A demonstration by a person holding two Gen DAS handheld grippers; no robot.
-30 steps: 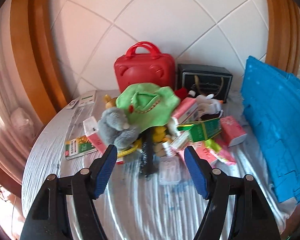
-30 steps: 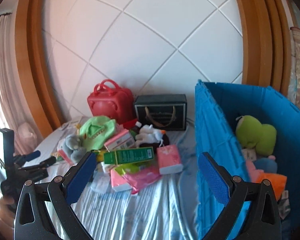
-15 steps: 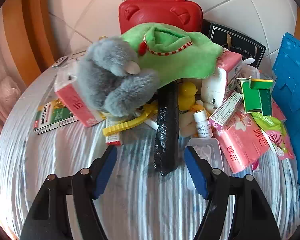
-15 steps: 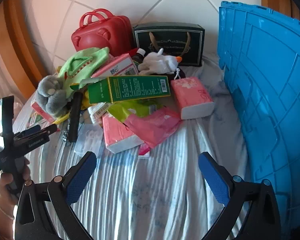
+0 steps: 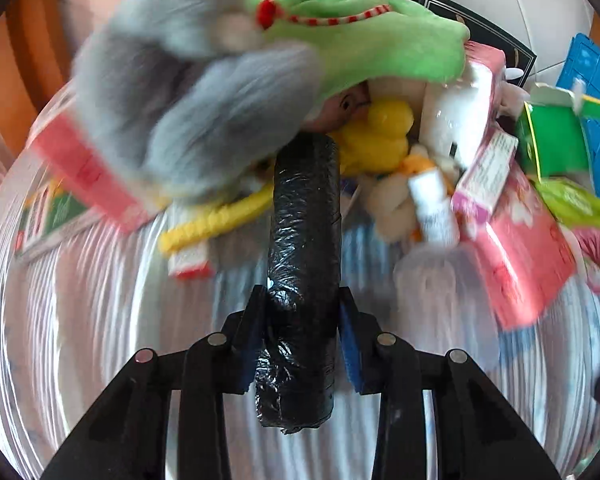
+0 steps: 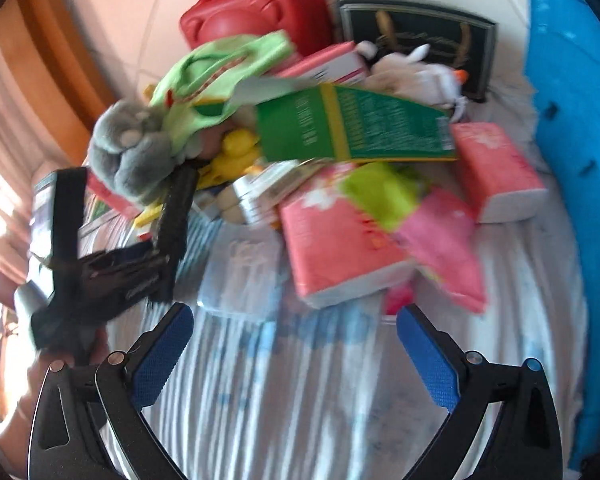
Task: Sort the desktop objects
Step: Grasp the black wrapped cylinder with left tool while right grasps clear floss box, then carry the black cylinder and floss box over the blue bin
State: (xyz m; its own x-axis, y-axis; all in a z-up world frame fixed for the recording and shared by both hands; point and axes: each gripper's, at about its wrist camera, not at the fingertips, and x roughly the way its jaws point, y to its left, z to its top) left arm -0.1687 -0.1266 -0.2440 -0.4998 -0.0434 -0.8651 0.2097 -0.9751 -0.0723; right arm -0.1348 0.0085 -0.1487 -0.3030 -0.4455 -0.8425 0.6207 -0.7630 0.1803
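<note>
Left wrist view: a black roll caught in the jaws.
The left gripper (image 5: 300, 336) has just been closing its jaws, and they now squeeze the black roll (image 5: 304, 240) (its far end sits under the gray plush toy (image 5: 188, 92)). The right gripper (image 6: 292, 352) hangs wide, holding nothing, over the striped cloth (image 6: 300, 400).

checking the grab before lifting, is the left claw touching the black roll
Touching. In the left wrist view both blue pads of the left claw, which has just been closing, press the sides of the black roll near its lower end.
</note>
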